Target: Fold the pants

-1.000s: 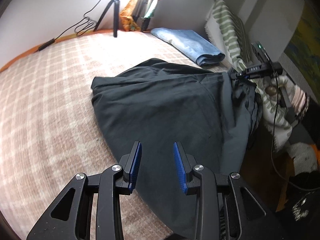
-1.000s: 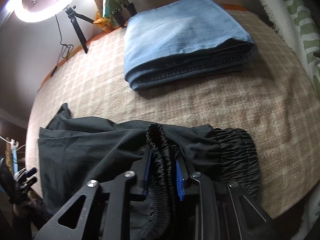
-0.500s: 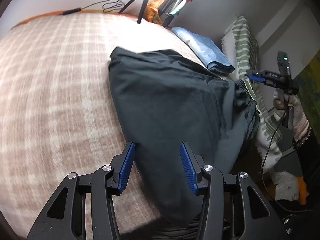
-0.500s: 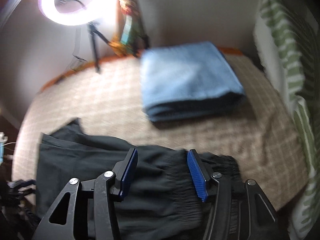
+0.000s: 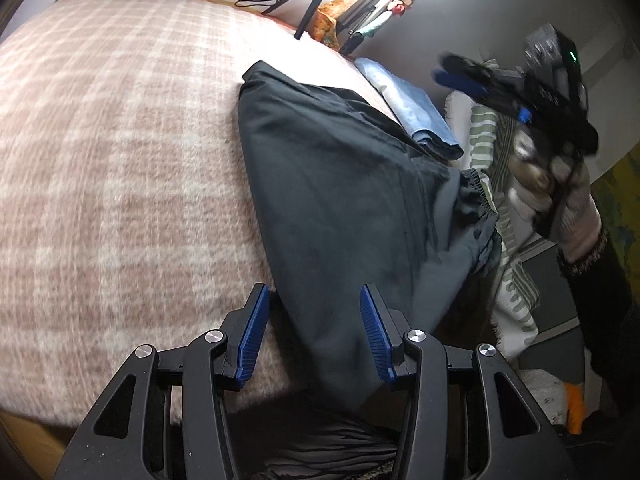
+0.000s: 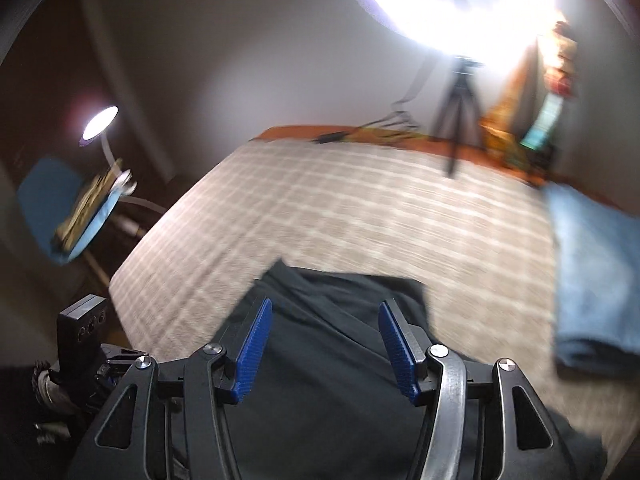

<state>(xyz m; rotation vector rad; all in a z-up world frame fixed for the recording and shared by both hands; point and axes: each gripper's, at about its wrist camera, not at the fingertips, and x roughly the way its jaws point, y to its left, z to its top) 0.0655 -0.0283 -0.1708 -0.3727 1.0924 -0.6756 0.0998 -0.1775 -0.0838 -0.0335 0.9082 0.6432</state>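
**Dark pants run from the near edge toward the far right, both claws empty above them**

At the left, the left gripper (image 5: pixel 312 336) stands moderately wide with nothing between its pads; its jaws opened a moment ago. It hangs over the near end of the dark pants (image 5: pixel 340 184), where the cloth droops off the near edge of the checked blanket (image 5: pixel 120 152).

The pants' long axis runs from that near end away to the elastic waistband (image 5: pixel 478 196) at the right edge.

The right gripper (image 6: pixel 326 344), jaws just opened further and gripping nothing, hovers above the cloth. The left one looks nearer the hanging end, so lifting that end toward the waistband probably falls to it.
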